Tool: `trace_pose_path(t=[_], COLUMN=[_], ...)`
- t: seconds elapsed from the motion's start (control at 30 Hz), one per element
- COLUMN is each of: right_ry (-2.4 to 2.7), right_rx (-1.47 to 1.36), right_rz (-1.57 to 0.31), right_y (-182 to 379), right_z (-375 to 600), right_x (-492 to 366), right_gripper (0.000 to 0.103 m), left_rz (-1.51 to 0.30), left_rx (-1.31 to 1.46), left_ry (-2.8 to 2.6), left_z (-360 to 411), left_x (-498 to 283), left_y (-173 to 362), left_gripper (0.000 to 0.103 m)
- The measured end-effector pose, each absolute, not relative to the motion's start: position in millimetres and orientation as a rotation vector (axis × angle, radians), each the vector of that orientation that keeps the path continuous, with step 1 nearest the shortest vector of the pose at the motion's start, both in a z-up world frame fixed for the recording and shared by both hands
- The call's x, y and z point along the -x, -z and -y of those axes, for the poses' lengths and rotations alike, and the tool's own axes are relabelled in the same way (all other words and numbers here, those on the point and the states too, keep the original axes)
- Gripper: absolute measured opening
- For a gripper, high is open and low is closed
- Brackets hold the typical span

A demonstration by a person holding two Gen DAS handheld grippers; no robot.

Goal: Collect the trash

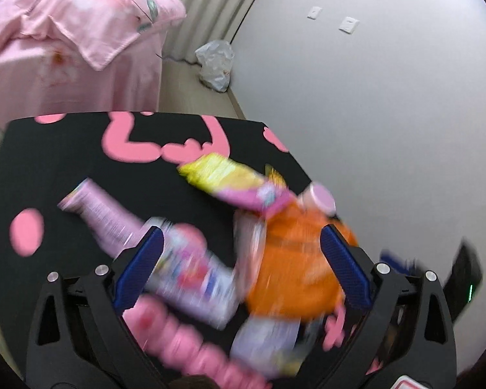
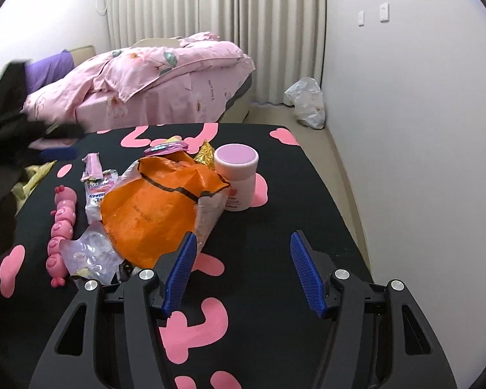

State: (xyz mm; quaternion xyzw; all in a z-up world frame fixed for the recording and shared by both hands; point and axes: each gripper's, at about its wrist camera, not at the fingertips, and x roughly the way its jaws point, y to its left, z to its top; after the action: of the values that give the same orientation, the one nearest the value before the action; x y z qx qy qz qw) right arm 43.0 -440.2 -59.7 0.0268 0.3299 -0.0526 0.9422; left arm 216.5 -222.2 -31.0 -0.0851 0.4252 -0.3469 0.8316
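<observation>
right hand-held gripper (image 2: 243, 272) hangs wide open over the black table (image 2: 291, 194), gripping nothing. orange bag (image 2: 152, 210) sits at its 10 o'clock, pink-lidded jar (image 2: 236, 175) touching behind it. left hand-held gripper (image 1: 243, 253) is wide too, blurry wrappers (image 1: 191, 265) underneath. plastic bag (image 2: 307, 103) far off at 1 o'clock.

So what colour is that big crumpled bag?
Orange bag, with a black stripe; clearest in the right wrist view.
</observation>
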Motion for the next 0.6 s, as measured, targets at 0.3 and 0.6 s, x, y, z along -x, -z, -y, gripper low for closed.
trace_pose_path(t=[0.3,0.6], right_ry=[0.107,0.073], right_rx=[-0.062,-0.11], right_rz=[-0.697,-0.7], right_y=[81.9,89.3], right_z=[443.4,448.7], right_x=[-48.6,-51.5], right_gripper=[0.057,0.057], left_rz=[-1.142,-1.051], left_rx=[0.243,0.273], left_ry=[0.589,0.702], left_z=[280.9,249.1], left_x=[-291.7,-263.1], left_y=[92.0,59.9], left_gripper=[0.057,0.01])
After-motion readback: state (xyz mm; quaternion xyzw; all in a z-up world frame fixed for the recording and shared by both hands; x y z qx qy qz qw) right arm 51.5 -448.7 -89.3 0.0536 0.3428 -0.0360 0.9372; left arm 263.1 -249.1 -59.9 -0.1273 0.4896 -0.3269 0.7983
